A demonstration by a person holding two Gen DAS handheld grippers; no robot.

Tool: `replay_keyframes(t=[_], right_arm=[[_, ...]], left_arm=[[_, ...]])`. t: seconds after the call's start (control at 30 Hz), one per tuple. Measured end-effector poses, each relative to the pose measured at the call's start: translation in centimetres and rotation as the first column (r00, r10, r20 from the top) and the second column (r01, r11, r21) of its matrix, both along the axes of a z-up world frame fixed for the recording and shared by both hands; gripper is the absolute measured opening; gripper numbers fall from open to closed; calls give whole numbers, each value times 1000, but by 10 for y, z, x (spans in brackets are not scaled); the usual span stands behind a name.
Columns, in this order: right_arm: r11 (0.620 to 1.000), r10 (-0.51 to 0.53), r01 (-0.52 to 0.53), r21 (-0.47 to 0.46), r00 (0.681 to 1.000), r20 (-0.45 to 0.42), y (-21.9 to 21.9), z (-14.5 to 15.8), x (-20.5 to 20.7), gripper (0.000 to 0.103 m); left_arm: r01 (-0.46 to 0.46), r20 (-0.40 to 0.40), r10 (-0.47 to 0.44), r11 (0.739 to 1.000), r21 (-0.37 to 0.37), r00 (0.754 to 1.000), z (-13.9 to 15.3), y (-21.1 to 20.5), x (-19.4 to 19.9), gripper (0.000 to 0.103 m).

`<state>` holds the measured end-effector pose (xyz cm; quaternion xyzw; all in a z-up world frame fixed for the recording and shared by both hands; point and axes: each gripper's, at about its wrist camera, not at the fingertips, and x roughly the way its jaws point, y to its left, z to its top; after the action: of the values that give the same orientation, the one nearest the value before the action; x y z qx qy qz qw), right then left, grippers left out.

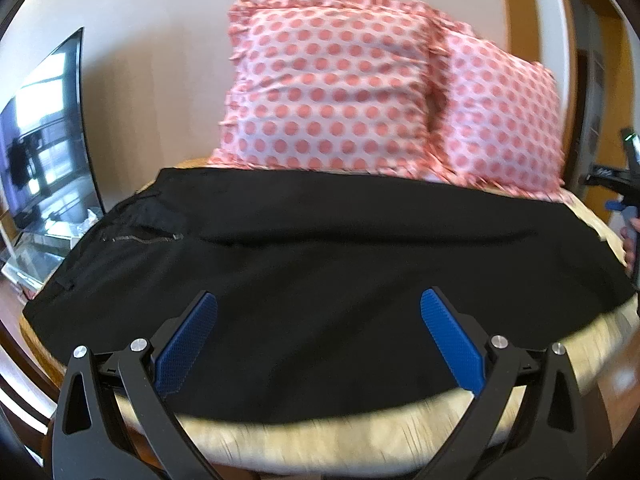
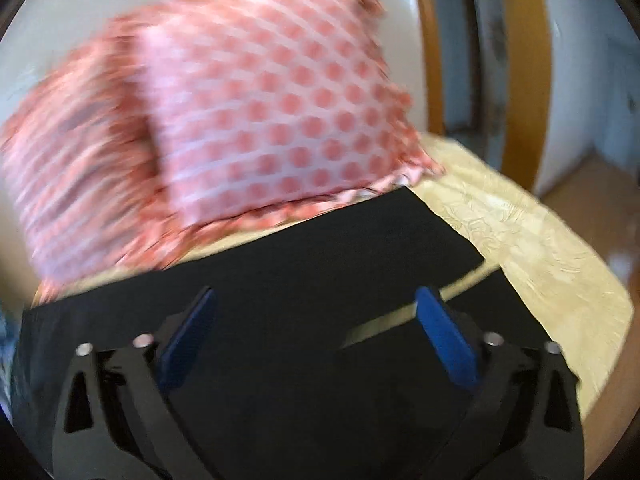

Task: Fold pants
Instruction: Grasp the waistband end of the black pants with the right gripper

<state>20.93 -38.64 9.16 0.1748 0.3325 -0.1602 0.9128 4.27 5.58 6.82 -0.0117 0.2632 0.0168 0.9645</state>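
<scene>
Black pants (image 1: 320, 256) lie spread flat across a cream bedspread (image 1: 312, 436), waist and zip pocket to the left. My left gripper (image 1: 318, 300) is open and empty, held above the pants near their front edge. In the right wrist view the pants (image 2: 280, 288) show their two leg ends at the right, with a strip of bedspread between them. My right gripper (image 2: 314, 296) is open and empty above the leg ends. The right gripper's body also shows at the far right edge of the left wrist view (image 1: 628, 184).
Two pink polka-dot pillows (image 1: 332, 92) lean against the wall behind the pants, also in the right wrist view (image 2: 272, 120). A TV (image 1: 44, 140) on a glass stand is at the left. The bed's cream cover (image 2: 532, 248) extends right toward a wooden door frame (image 2: 520, 80).
</scene>
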Motion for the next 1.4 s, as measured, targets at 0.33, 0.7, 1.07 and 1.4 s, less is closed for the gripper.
replay_keyframes(t=[0.33, 0.7, 1.07, 1.4], right_arm=[[934, -274, 315, 171, 935, -224, -85, -62, 157, 50], [960, -242, 251, 123, 967, -82, -89, -70, 121, 1], [879, -174, 39, 476, 954, 242, -78, -74, -131, 1], [783, -237, 79, 617, 955, 179, -84, -110, -155, 52]], left_arm=[[-7, -28, 4, 996, -85, 1000, -8, 11, 43, 102], [-15, -69, 6, 990, -139, 998, -17, 22, 51, 102], [-83, 0, 85, 971, -223, 996, 2, 62, 29, 102], [-140, 14, 147, 964, -226, 989, 32, 110, 68, 102]])
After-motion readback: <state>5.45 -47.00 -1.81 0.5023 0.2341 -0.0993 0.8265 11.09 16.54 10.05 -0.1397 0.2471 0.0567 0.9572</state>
